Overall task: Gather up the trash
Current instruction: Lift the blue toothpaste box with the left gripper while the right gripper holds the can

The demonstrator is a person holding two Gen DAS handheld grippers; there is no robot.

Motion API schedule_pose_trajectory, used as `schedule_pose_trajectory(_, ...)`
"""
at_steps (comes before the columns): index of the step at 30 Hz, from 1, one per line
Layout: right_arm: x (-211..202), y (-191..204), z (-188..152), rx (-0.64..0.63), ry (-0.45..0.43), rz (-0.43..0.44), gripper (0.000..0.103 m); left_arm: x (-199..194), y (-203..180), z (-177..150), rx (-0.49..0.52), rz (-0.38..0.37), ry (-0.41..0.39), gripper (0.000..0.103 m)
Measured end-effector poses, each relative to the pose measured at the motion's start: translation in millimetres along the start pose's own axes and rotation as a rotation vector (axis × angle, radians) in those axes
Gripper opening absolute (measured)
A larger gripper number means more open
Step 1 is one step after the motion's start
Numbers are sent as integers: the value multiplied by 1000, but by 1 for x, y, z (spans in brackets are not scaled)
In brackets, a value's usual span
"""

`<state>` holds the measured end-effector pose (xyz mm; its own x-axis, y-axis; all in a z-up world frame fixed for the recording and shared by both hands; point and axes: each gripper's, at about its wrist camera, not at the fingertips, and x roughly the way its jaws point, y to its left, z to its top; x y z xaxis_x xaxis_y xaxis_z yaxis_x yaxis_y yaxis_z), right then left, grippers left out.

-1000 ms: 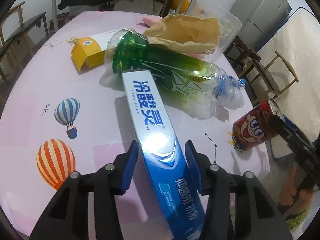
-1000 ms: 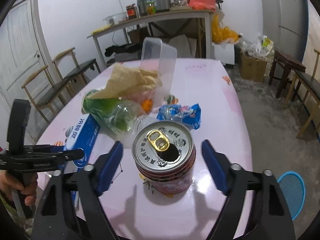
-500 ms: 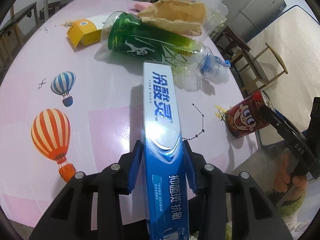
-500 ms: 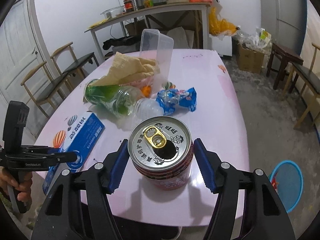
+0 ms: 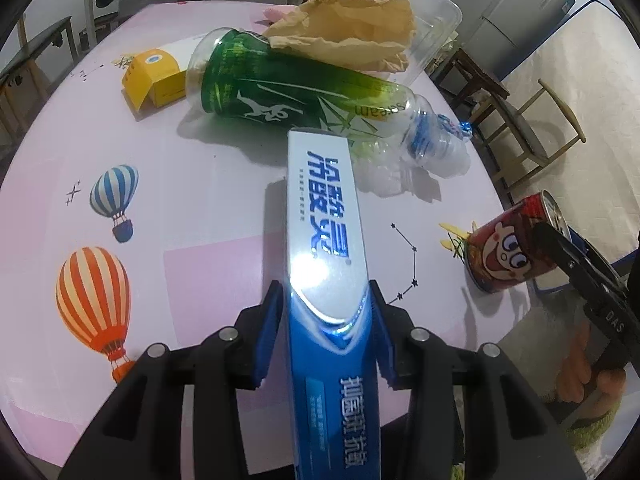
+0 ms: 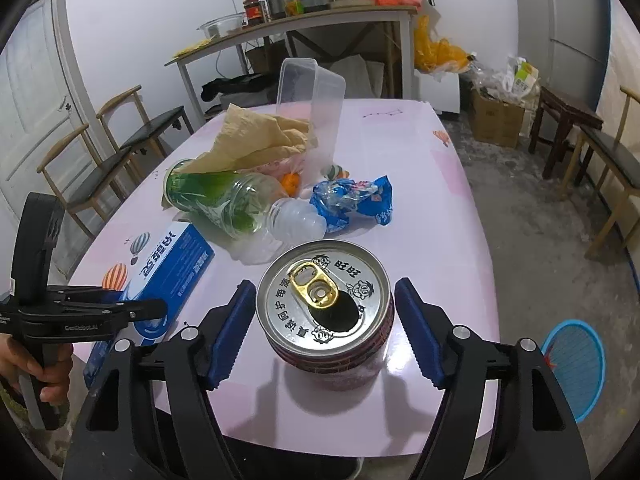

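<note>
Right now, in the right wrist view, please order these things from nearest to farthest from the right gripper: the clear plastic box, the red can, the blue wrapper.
1. Red can: between the right gripper jaws, which are opening.
2. Blue wrapper: mid-table, beyond the can.
3. Clear plastic box: farthest, behind the brown paper.

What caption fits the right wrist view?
Right gripper jaws opening around upright red opened drink can on pink table.

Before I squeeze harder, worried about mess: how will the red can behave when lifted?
The red can is open-topped, so tilting may spill leftovers. Probably light and easily dented. Its smooth round wall could slip between the right hand-held gripper, whose jaws are opening.
</note>
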<state>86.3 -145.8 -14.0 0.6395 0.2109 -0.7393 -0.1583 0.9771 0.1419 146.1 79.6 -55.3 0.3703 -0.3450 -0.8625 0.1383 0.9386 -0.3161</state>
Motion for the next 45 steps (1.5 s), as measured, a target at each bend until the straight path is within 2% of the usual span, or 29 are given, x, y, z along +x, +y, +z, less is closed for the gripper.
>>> schedule_pose_trajectory(10, 7, 2, -3, 1, 10, -35, 69, 6, -1, 6, 24, 30, -17, 41)
schedule_pose_trajectory(18, 8, 1, -4, 5, 14, -38, 69, 3, -2, 7, 29, 31, -41, 34)
schedule_pose_trajectory(21, 8, 1, -5, 10, 16, -37, 65, 1, -4, 6, 31, 28, -50, 33)
schedule_pose_trajectory(45, 2, -1, -6, 19, -1, -49, 63, -17, -21, -1, 81, 50, -128, 32)
